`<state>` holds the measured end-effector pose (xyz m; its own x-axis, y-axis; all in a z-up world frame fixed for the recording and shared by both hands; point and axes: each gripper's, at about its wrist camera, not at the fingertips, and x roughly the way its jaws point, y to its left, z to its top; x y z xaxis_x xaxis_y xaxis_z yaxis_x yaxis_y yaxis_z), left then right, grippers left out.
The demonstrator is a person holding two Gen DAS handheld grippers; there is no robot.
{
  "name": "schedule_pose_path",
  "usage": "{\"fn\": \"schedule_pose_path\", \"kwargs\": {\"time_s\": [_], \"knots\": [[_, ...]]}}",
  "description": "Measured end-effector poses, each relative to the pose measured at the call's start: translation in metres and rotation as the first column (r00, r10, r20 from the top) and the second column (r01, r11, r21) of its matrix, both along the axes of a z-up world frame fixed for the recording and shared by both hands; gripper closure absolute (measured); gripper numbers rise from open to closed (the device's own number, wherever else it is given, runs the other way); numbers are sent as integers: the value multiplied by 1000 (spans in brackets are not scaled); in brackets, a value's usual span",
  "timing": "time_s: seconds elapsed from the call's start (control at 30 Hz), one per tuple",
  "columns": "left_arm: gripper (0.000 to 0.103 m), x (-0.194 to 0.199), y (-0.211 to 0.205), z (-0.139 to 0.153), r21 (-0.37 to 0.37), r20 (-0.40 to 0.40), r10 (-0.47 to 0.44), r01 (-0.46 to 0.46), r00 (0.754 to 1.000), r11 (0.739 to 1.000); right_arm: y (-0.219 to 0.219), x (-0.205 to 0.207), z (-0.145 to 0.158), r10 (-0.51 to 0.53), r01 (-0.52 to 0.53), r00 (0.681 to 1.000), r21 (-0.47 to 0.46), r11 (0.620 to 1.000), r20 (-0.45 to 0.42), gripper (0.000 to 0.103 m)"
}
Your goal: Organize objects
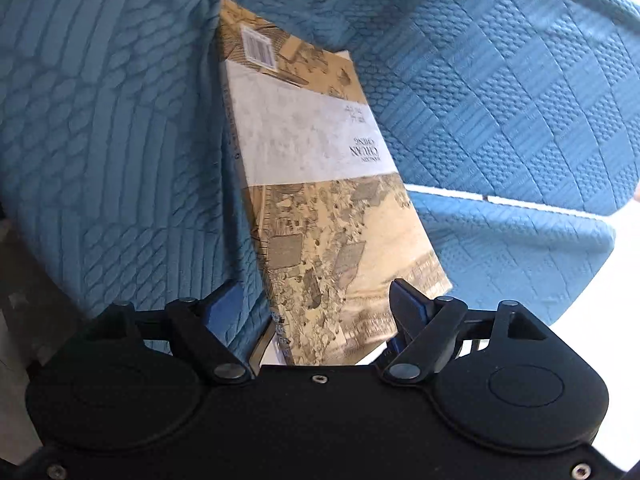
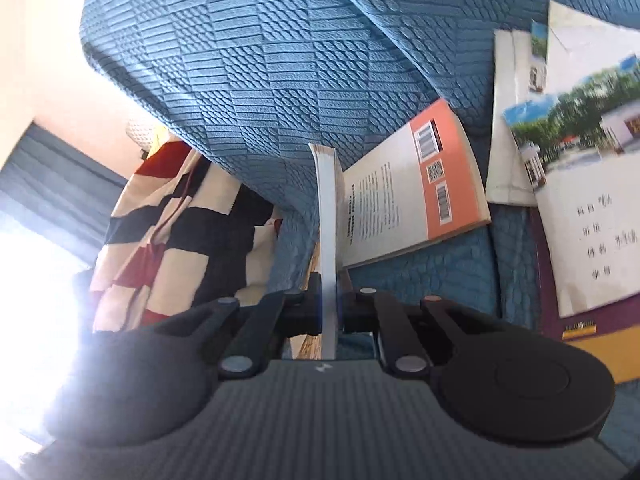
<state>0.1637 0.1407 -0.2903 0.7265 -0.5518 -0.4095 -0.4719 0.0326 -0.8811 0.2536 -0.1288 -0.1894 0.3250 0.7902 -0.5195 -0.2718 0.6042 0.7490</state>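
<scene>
Black linkages and round housings fill the bottom of both wrist views, and between them sits the book. Seen from the left wrist, the left gripper (image 1: 316, 300) has its blue-padded fingers (image 1: 404, 304) spread wide, and the tan-and-white book (image 1: 316, 160) runs between them and away from the camera, its barcode end resting against the blue quilted sofa (image 1: 500, 120); whether either pad touches the cover cannot be told. Seen from the right wrist, the right gripper (image 2: 328, 304) is pinched tight on a thin book seen edge-on (image 2: 326, 208), its page block standing upright between the nearly closed pads; it looks like the same volume, though that is a judgement. Beside it on the seat lie an orange-and-white book (image 2: 416, 188), touching the upright one's far edge, and a pile of notebooks with a photo cover (image 2: 580, 160) to the right; a checked red, black and cream cloth (image 2: 172, 216) lies to the left. The step in hand appears to be carrying or handing over one book for stacking. Next, the open fingers would need to close squarely on the cover before the other grip lets go, or the book may tip.
</scene>
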Motion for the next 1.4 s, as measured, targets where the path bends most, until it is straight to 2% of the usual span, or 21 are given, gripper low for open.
{"fn": "schedule_pose_path", "kwargs": {"time_s": [0.07,0.13,0.2,0.23,0.3,0.33,0.5,0.57,0.6,0.67,0.73,0.83,0.9,1.0,1.07,1.13,1.17,1.27,1.33,1.37,1.4], "knots": [[26,-7,-4,-4,-9,-25,54,-54,998,998,0,-2,0,0,0,1000,-3,1000,0,93],[26,-14,-11,-11,-75,-28,126,-128,992,989,1,-6,2,2,-2,1000,-6,1000,5,93],[26,-18,-17,-19,-127,-37,146,-149,989,981,0,-10,1,3,-3,1000,-7,1000,5,93],[26,-19,-19,-22,-126,-48,149,-154,988,980,-1,-12,0,0,0,1000,-4,1000,-1,93],[28,-19,-24,-24,-110,-50,137,-142,989,984,-4,-17,-3,-8,8,1000,-3,1000,-16,93],[34,-18,-27,-26,-112,-49,122,-126,991,986,-6,-19,-5,-12,12,1000,-3,1000,-26,93],[50,-13,-41,-34,-194,-12,47,-48,999,980,-12,-22,-13,-30,30,998,2,1000,-64,93],[55,-11,-43,-32,-169,-5,30,-30,1000,985,-13,-21,-16,-41,41,996,4,999,-78,93],[62,-10,-43,-32,-152,-8,26,-27,1000,988,-14,-20,-17,-45,45,995,5,999,-84,93],[66,-10,-40,-34,-166,-1,36,-35,999,986,-16,-19,-19,-52,54,994,17,998,-98,93],[79,-9,-41,-27,-161,15,23,-20,1000,987,-19,-18,-20,-68,72,991,34,997,-114,93],[90,-12,-32,-16,-118,48,9,-3,999,993,-24,-16,-26,-94,105,984,60,993,-154,91],[94,-11,-27,-13,-136,67,23,-14,998,991,-26,-15,-31,-105,120,978,76,990,-181,88],[95,-12,-21,-10,-124,62,20,-12,998,992,-24,-12,-36,-101,120,973,82,989,-208,85],[95,-12,-17,-8,-120,56,16,-9,998,993,-22,-8,-40,-92,112,972,82,990,-217,74],[96,-11,-17,-4,-100,54,13,-8,998,995,-19,-4,-45,-100,120,971,82,989,-217,54],[96,-15,-16,-2,-86,55,9,-4,998,996,-17,-2,-48,-100,122,969,86,989,-224,51],[95,-19,-10,4,-54,56,4,-1,998,999,-11,3,-62,-109,133,960,77,988,-259,50],[95,-24,-6,7,-47,58,7,-4,998,999,-12,7,-73,-136,171,942,89,981,-308,51],[95,-25,-4,7,-46,57,8,-5,998,999,-15,7,-78,-158,200,930,97,975,-331,52],[95,-26,-2,8,-47,59,10,-8,998,999,-18,7,-81,-174,221,923,103,970,-342,58]]}}
